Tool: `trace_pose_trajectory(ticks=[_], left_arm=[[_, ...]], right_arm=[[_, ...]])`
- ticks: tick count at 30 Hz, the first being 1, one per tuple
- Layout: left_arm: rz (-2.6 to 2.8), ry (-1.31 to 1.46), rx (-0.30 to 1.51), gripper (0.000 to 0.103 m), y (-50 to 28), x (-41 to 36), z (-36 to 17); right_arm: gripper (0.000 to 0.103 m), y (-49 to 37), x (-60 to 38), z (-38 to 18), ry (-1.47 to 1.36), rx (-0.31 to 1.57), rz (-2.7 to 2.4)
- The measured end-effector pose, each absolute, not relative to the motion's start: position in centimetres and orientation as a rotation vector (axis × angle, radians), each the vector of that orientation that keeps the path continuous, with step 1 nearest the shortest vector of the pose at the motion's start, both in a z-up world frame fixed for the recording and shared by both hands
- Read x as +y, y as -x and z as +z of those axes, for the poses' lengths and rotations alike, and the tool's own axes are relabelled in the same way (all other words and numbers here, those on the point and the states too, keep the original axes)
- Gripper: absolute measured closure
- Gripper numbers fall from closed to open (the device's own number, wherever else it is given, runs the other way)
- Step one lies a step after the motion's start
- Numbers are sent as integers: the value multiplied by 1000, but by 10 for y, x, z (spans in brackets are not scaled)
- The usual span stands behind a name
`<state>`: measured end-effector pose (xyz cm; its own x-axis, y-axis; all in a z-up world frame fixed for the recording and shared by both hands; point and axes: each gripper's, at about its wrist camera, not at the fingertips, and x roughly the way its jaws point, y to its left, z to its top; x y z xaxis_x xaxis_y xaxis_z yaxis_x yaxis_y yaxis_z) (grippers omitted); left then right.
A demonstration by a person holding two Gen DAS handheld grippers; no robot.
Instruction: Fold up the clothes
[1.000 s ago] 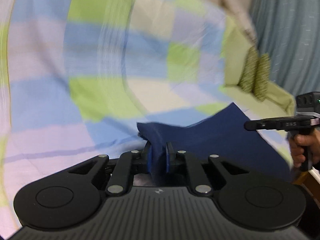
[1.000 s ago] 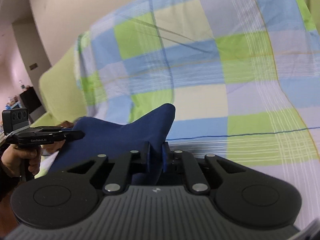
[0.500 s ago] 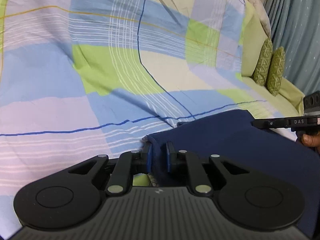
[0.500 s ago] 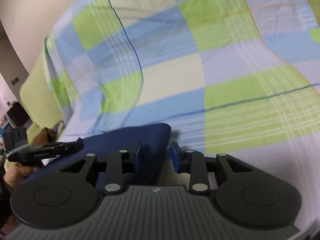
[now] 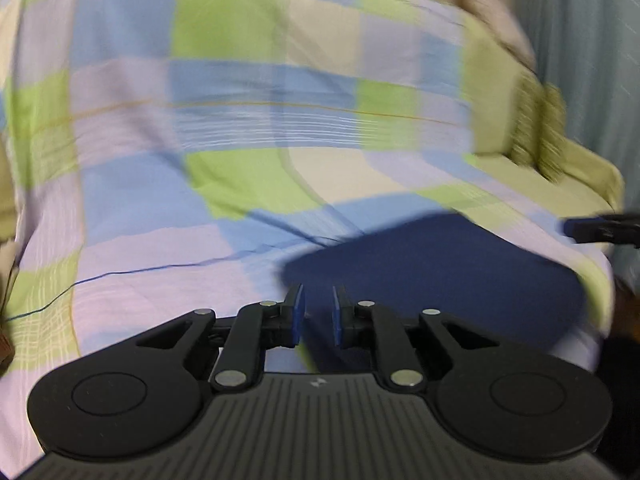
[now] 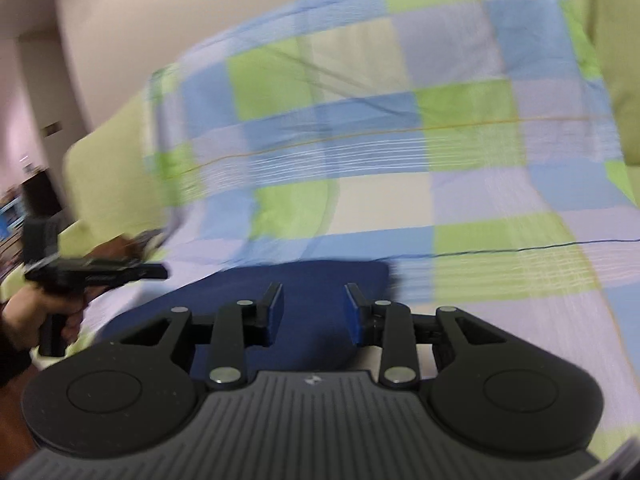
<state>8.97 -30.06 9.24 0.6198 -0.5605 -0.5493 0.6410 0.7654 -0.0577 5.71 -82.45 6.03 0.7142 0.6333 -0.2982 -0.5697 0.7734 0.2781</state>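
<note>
Left wrist view, largest item first: a checked bedspread [image 5: 248, 128] in blue, green, lilac and cream squares, covering a bed and filling most of both views; blurred by motion. Behind it at the right, a plain green sheet [image 5: 532, 184] with two patterned green cushions [image 5: 540, 136] standing on edge side by side, and a grey-blue curtain [image 5: 592, 40] beyond them.

Next, a dark blue cloth [image 5: 436, 280], lying flat on the bedspread near the front edge of the bed, its outline smooth and roughly rectangular. In the right wrist view the same cloth [image 6: 304, 304] runs from under the fingers toward the lower left.

Left gripper [image 5: 319, 312]: black body, blue pads [image 5: 297, 312], fingers parted by a narrow gap with nothing between them; the near left corner of the cloth lies just ahead of the tips. Seen from the right wrist view, this gripper [image 6: 158, 271] is held in a hand [image 6: 28, 312] at the left edge, above the bedspread.

Right gripper [image 6: 314, 312]: fingers spread wide, blue pads [image 6: 276, 316] apart, nothing clamped; the cloth shows below and between them. Its tip [image 5: 600, 228] enters the left wrist view at the far right, beyond the cloth's right side.
</note>
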Motion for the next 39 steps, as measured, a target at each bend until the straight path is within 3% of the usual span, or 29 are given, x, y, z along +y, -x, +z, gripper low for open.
trace_pose_trajectory(ticks=[1,7,9,10,11,16,19,25,26,39], left_arm=[[-695,-167,572,73,-80,-305,90],[-629,-247,562,71,-61,-313,71],[-634,-323,519,71,-50,-317,81],[-644,-393,484,70,-42,-321,86],[-668,-460,455,67,-33,-327,87],[-772,-687,351,67,-5,-363,78],[-782,-670,350,67,-8,-374,74],[-780,-673,375,56,-27,-380,68],[-784,-664,384,55,-30,-379,67],[-787,-603,460,55,-39,-376,68]], right_arm=[[75,-44,-816,56,-147,395,690],[75,-9,-806,34,-18,415,630],[65,5,-808,41,79,386,572],[54,14,-809,45,148,366,538],[51,18,-808,44,180,362,530],[51,42,-771,21,604,311,516],[51,52,-747,13,794,215,520],[52,38,-702,-19,1136,108,517],[59,36,-703,-20,1149,110,515],[59,35,-726,-32,1309,101,536]])
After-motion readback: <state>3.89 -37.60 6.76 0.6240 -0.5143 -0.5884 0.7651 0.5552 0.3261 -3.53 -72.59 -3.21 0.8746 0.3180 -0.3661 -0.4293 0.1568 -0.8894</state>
